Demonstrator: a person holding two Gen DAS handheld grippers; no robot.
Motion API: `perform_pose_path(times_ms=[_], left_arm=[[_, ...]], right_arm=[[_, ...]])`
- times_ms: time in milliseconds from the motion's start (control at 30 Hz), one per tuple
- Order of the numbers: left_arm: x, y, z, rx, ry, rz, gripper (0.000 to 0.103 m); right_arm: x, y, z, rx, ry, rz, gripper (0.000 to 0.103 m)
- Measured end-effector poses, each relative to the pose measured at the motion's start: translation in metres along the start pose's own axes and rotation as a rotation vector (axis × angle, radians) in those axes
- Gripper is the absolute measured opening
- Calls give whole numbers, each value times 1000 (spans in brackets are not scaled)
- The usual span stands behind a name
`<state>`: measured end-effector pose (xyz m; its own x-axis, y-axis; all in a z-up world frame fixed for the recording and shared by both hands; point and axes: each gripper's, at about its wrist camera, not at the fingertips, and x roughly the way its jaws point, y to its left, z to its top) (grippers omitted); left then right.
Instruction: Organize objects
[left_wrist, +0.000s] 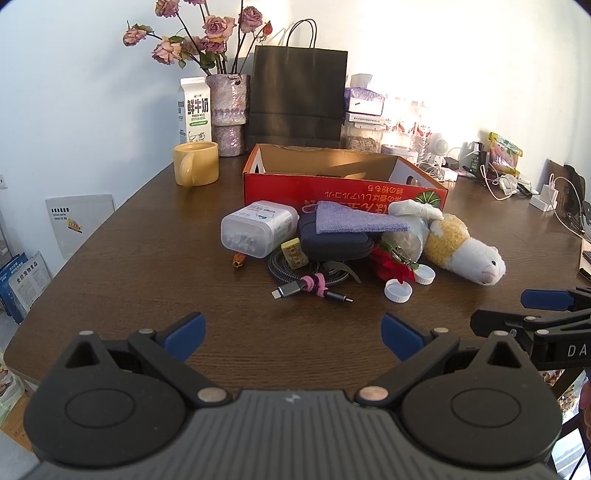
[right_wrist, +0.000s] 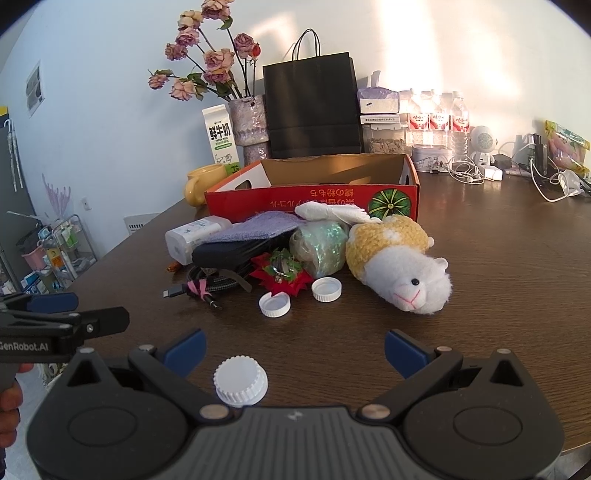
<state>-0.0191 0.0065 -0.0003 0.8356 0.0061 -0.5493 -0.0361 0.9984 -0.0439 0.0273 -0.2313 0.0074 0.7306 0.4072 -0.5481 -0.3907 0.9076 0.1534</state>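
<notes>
A pile of small objects lies in front of an open red cardboard box (left_wrist: 332, 186) (right_wrist: 317, 197): a plastic cotton-swab tub (left_wrist: 258, 227), a dark zip pouch (left_wrist: 334, 242) under a purple cloth (left_wrist: 354, 221), a braided cable (left_wrist: 310, 284), a red flower (right_wrist: 282, 275), two white caps (right_wrist: 325, 290) (right_wrist: 274, 304) and a plush sheep (left_wrist: 458, 247) (right_wrist: 399, 269). A third white cap (right_wrist: 241, 380) lies near my right gripper (right_wrist: 295, 352), between its fingers. My left gripper (left_wrist: 293, 338) is open and empty, well short of the pile. The right one is open too.
Behind the box stand a yellow mug (left_wrist: 195, 162), a milk carton (left_wrist: 194, 110), a vase of dried roses (left_wrist: 229, 110), a black paper bag (left_wrist: 299, 96) and water bottles (right_wrist: 437, 122). Chargers and cables (right_wrist: 517, 170) crowd the back right. The table edge runs along the left.
</notes>
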Motion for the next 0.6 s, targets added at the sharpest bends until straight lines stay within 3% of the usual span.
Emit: perform_pose_path(times_ms=[267,533,600], left_arm=[[1,11,-7,-26,22,8,103],[5,17,-11,-42,39,3,103],[5,17,-11,-43,40,0,103]], right_arm=[[7,16,-9,-54,20,62,101],[28,25,-22,-118,48,123,80],[33,30,-25,-156,46,122,62]])
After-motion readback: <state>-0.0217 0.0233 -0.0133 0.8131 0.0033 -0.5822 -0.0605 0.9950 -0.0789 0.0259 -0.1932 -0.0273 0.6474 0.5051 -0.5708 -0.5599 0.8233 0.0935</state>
